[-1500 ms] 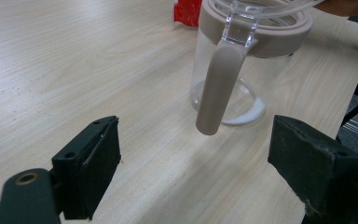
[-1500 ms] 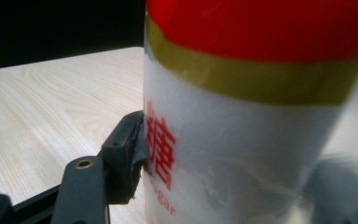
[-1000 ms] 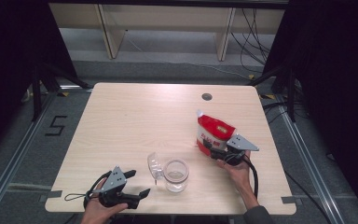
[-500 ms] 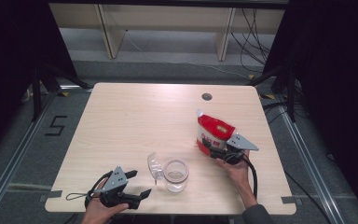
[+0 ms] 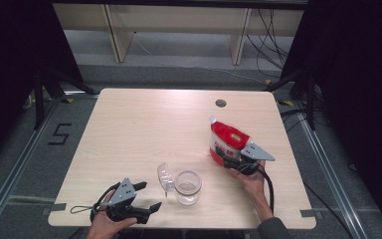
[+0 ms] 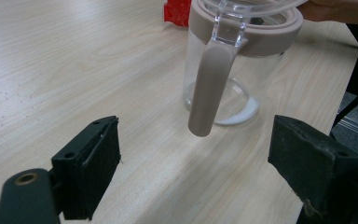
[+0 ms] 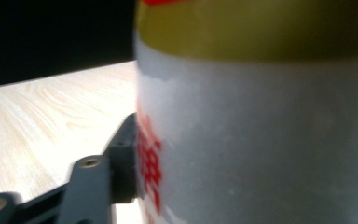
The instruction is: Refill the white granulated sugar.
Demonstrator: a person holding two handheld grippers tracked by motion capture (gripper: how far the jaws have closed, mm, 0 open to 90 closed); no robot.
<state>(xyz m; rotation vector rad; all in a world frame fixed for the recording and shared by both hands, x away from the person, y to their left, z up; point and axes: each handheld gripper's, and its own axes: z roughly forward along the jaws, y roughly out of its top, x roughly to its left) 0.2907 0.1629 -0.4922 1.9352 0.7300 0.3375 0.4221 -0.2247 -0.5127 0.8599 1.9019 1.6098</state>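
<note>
A red and white spouted pouch [image 5: 226, 138] stands upright on the right of the table [image 5: 144, 124]. My right gripper [image 5: 223, 157] has it between its jaws low down; they have just been closing, and one pad [image 7: 126, 154] presses the pouch's side [image 7: 261, 140]. A clear glass jar [image 5: 187, 186] stands near the front edge with its hinged lid [image 5: 165, 175] swung open to the left. A little white powder [image 6: 242, 114] lies in the jar's bottom [image 6: 223, 70]. My left gripper [image 5: 148, 195] rests open at the front left, pointing at the jar, nothing between its jaws [image 6: 200, 158].
A round cable hole [image 5: 221, 103] sits in the table's far edge. The right gripper's black cable [image 5: 268, 184] trails back over the front right corner. Dark curtains and a shelf frame stand behind the table. The table's back and left parts are bare wood.
</note>
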